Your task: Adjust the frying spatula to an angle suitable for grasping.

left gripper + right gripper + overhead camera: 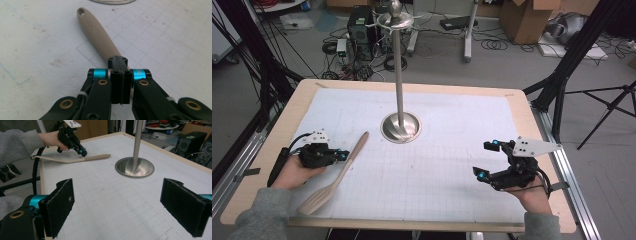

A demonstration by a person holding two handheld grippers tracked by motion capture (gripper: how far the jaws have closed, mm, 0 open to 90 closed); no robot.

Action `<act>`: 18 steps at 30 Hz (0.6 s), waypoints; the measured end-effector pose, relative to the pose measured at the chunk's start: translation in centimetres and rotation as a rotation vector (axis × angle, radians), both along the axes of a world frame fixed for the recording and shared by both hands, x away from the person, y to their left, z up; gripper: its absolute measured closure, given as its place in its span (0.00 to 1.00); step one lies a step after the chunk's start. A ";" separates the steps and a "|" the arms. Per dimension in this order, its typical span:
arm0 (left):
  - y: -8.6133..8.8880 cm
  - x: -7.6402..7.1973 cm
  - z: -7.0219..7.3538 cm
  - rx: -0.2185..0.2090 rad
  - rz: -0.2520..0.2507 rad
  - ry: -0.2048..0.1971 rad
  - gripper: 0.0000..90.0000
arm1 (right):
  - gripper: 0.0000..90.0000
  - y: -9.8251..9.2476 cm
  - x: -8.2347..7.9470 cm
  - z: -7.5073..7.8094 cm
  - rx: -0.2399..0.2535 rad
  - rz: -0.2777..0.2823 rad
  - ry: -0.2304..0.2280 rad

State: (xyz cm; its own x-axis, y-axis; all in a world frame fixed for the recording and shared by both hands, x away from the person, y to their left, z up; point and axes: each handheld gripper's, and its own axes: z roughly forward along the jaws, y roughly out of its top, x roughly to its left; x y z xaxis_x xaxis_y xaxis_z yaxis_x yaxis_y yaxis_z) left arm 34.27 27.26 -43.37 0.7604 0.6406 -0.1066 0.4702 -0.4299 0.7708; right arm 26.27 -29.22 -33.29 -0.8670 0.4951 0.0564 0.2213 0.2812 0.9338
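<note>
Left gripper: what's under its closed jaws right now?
The left gripper is shut, its jaw tips over the beige spatula handle, which lies on the white gridded mat. The handle stretch directly beneath the jaws is covered, so contact can't be confirmed.

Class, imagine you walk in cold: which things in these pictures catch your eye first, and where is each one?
The tall metal stand rises from its round base at the middle of the white mat. Near the mat's left edge lies a beige spatula, with the left tongs shut at its handle. At the right, the right tongs stand wide open with nothing between them.
</note>
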 end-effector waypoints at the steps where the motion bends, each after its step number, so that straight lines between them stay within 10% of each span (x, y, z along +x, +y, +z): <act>1: 0.1 0.1 -0.1 0.002 0.005 0.006 1.00 | 0.12 0.0 -0.1 0.0 0.001 -0.004 0.001; 18: -1.4 0.6 -0.6 0.063 -0.033 -0.005 1.00 | 0.12 -0.5 -0.7 0.0 -0.006 -0.020 0.004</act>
State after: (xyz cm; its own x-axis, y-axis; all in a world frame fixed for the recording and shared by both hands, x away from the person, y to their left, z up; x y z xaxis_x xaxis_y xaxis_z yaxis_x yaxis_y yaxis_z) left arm 34.86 25.90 -43.94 0.7815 0.6207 -0.0633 0.4514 -0.4924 0.7442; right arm 25.59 -29.76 -33.34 -0.8566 0.5129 0.0563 0.2303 0.2824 0.9312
